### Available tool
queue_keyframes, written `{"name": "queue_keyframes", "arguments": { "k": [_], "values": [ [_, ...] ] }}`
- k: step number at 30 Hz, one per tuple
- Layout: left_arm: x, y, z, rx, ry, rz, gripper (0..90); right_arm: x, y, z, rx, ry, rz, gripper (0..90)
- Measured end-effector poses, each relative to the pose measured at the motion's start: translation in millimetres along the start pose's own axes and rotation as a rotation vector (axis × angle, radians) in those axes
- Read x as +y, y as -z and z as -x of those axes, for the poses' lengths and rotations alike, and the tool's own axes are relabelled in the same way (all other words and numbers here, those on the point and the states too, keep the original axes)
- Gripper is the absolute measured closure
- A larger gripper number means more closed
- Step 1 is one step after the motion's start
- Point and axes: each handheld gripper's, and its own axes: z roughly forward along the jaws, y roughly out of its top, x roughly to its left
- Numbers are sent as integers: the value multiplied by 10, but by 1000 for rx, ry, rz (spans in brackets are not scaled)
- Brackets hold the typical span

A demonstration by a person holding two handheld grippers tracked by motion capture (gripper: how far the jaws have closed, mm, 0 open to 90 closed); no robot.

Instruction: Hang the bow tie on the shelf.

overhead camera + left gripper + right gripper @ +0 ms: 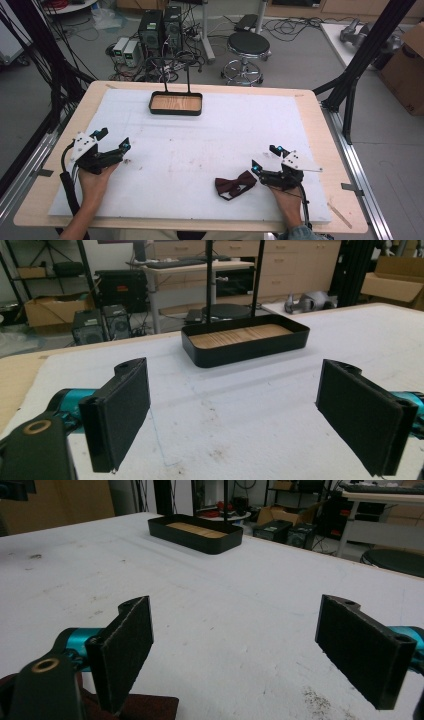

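Note:
A dark red bow tie (235,184) lies flat on the white mat near the front edge, just left of my right gripper (265,158); a corner of the bow tie (150,706) shows beneath that gripper's left jaw. The right gripper (235,652) is open with nothing between its jaws. At the mat's left side my left gripper (112,139) rests open over bare mat, and the left gripper (235,412) points toward a black tray with a wooden floor (245,342). That tray (176,103) stands at the back centre, and the tray (195,532) is empty.
The white mat (200,145) covers most of the wooden table (320,125). Two thin black rods (176,75) rise behind the tray. Black frame posts (360,60) stand at the right; a stool (247,47), computers and cables lie on the floor beyond the table.

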Motion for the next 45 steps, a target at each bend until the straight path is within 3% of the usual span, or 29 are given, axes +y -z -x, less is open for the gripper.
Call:
{"name": "queue_keyframes", "arguments": {
  "k": [33, 45],
  "values": [
    [-8, -10, 14, -20, 1, -13, 146, -3, -12, -11, 22, -3, -12, 155],
    [-12, -17, 6, -20, 4, -21, 147, 14, -29, -25, 85, 8, -20, 165]
  ]
}}
